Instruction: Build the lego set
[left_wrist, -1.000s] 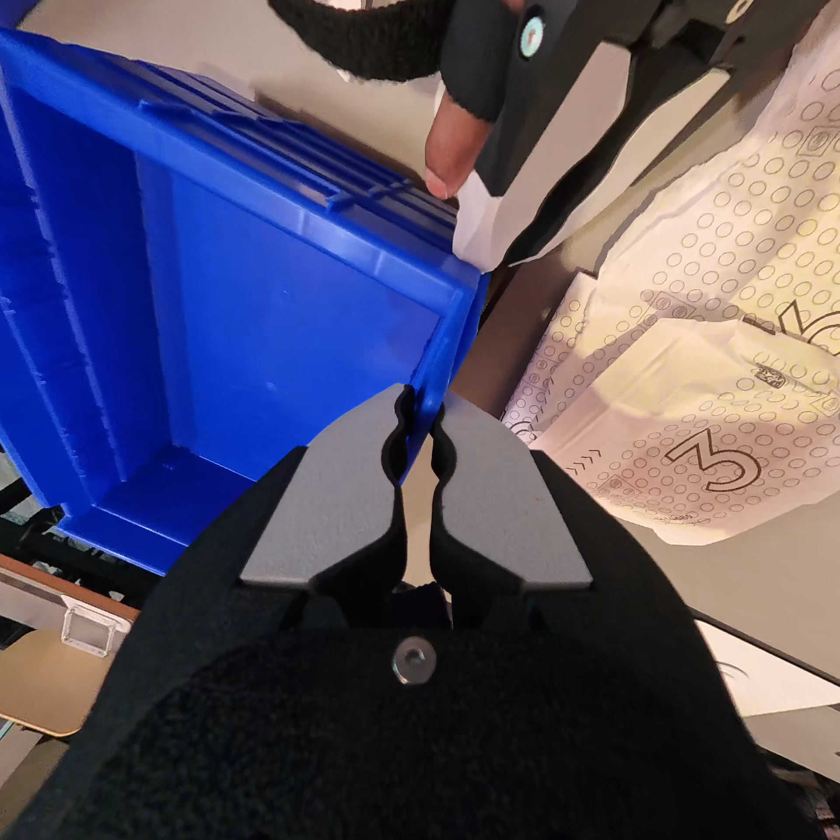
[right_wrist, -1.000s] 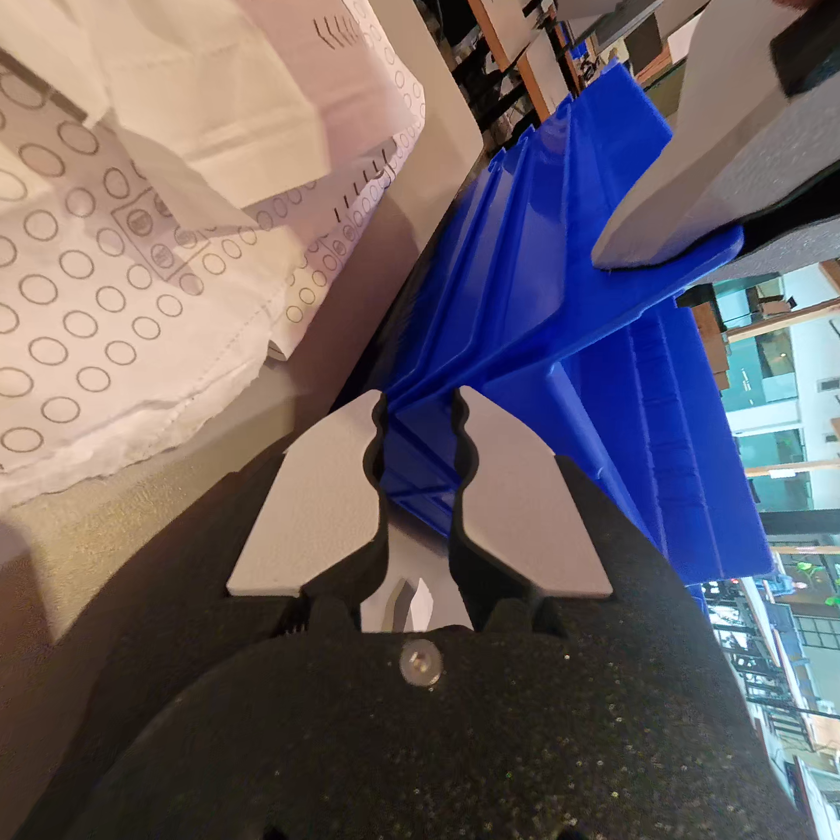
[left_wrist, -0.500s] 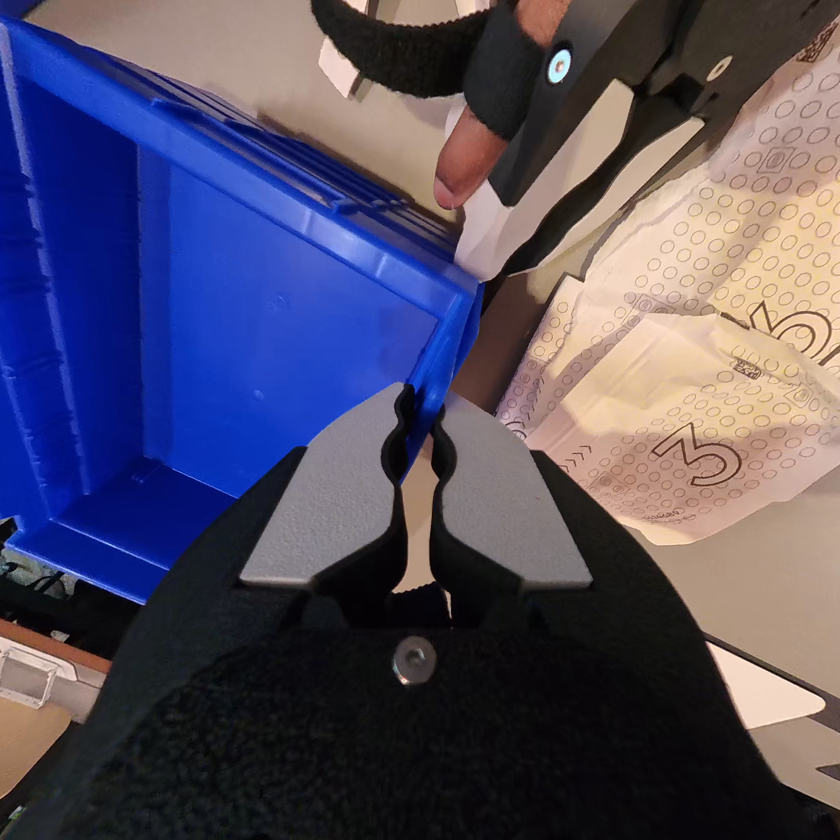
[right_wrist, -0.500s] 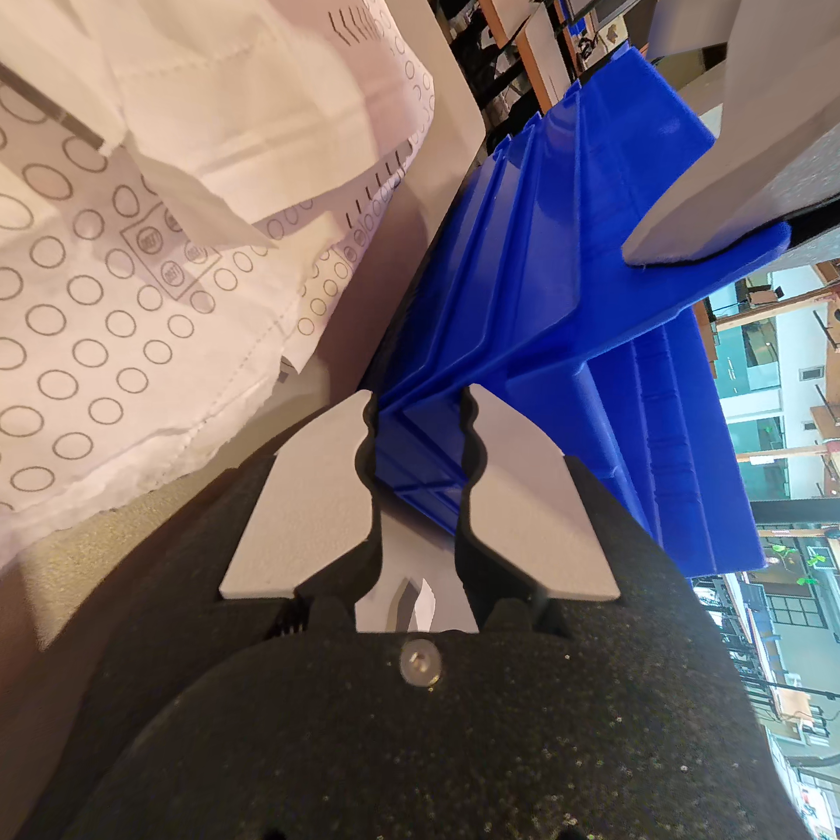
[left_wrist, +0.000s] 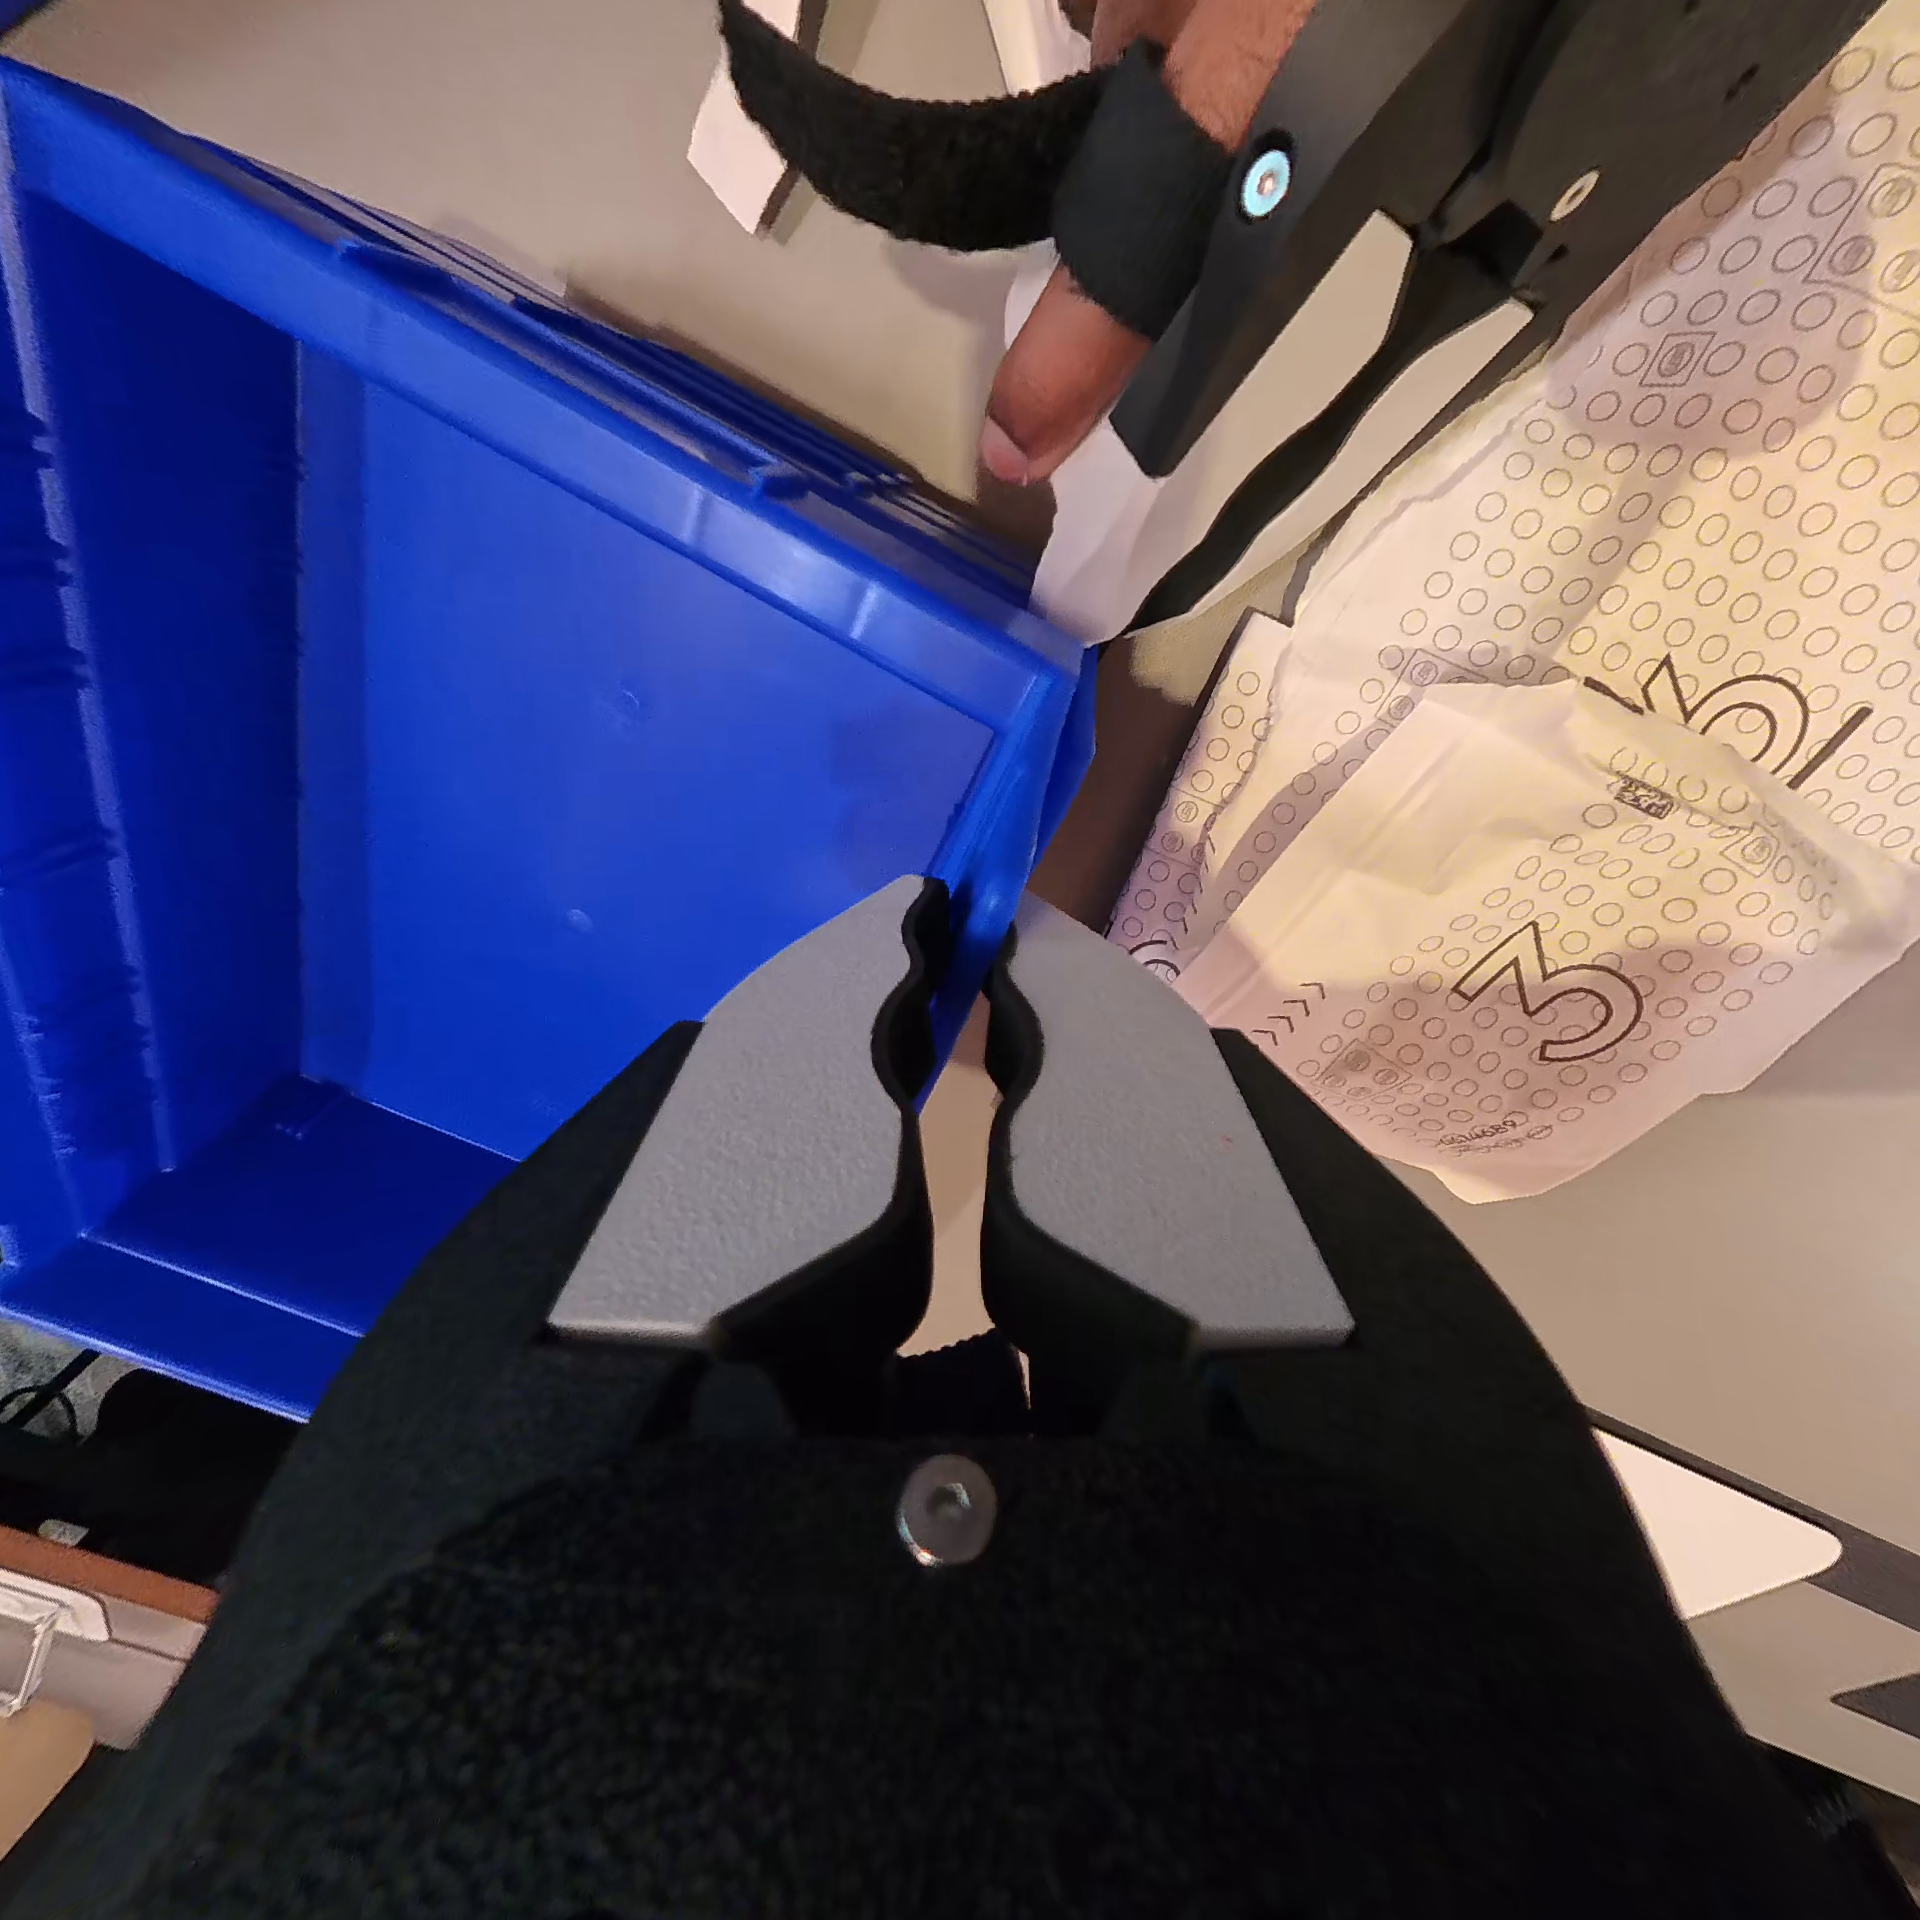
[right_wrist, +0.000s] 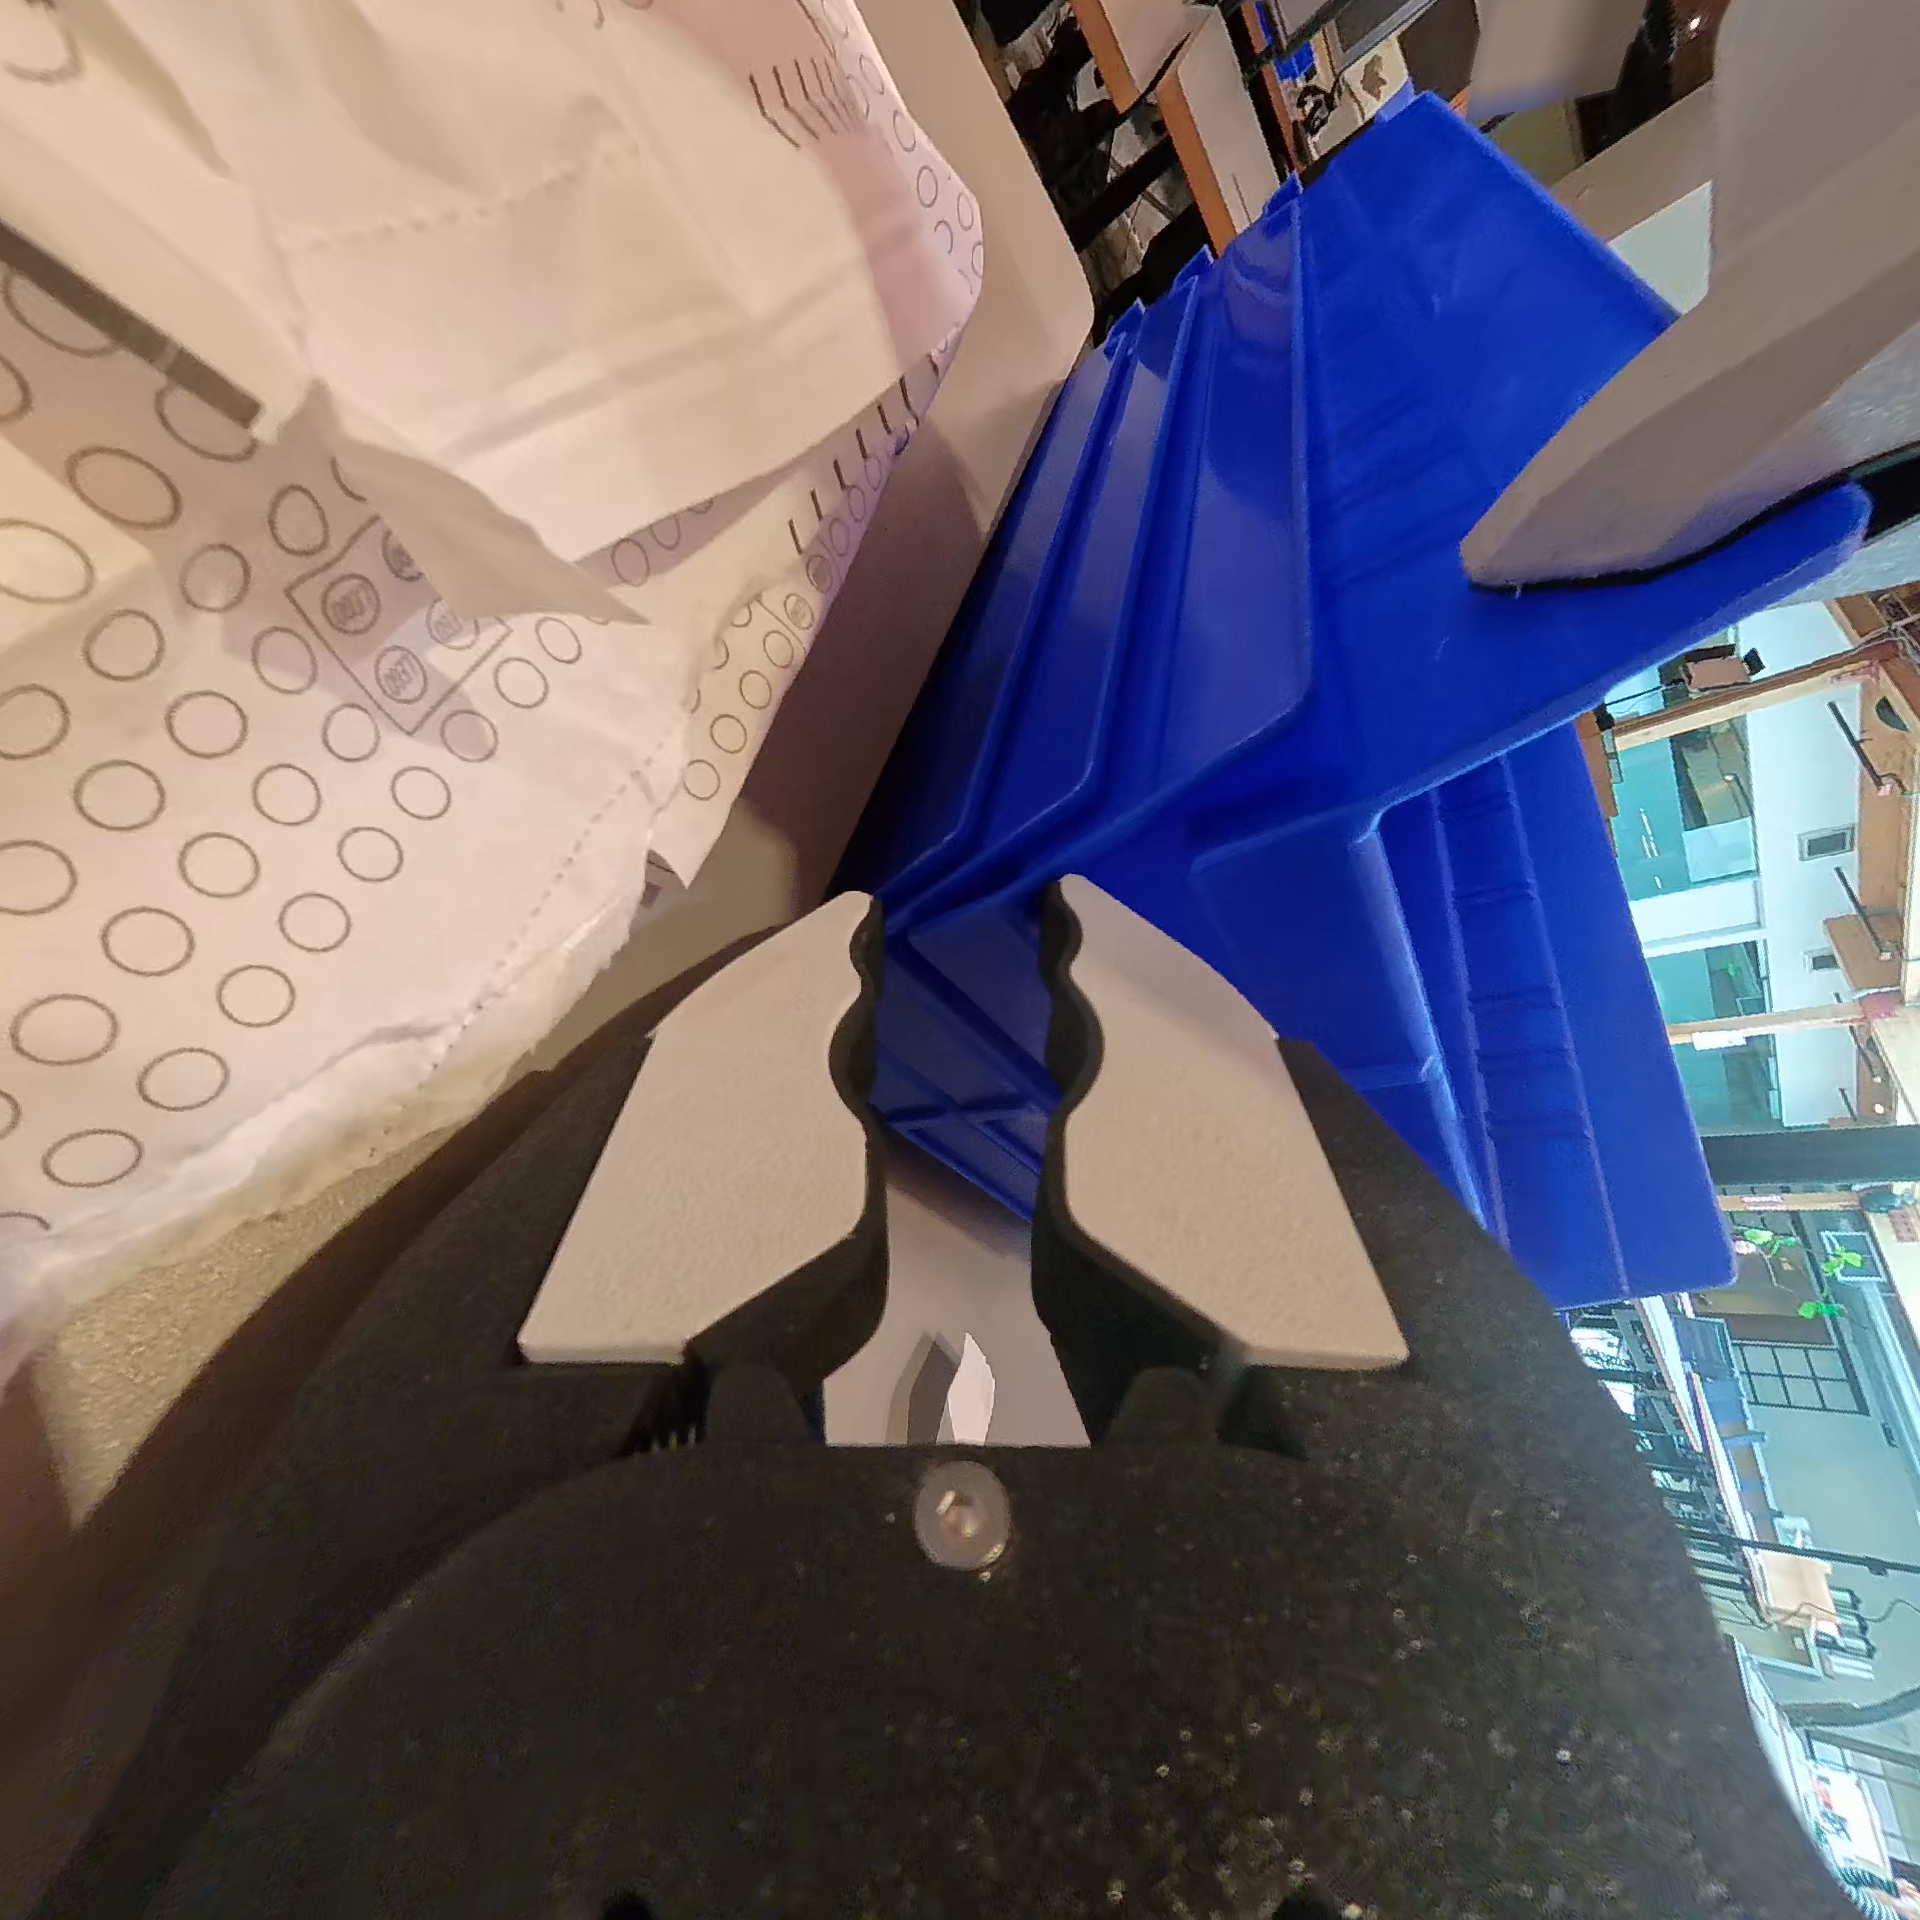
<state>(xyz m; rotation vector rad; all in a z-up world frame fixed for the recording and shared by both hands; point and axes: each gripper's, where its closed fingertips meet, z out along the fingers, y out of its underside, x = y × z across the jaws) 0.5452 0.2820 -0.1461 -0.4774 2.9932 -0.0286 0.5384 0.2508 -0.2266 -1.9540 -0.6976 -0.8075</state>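
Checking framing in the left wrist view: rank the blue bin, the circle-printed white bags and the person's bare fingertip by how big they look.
1. Blue bin, largest.
2. Circle-printed white bags.
3. Bare fingertip, smallest.

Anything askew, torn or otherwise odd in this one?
Yes: the blue bin is tipped up off the table, clamped by both grippers at its rim. Beside it, the white printed paper bags lie crumpled, with ragged edges.

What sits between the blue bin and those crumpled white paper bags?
Only a bare strip of table in shadow separates the bin from the bags, in the left wrist view.
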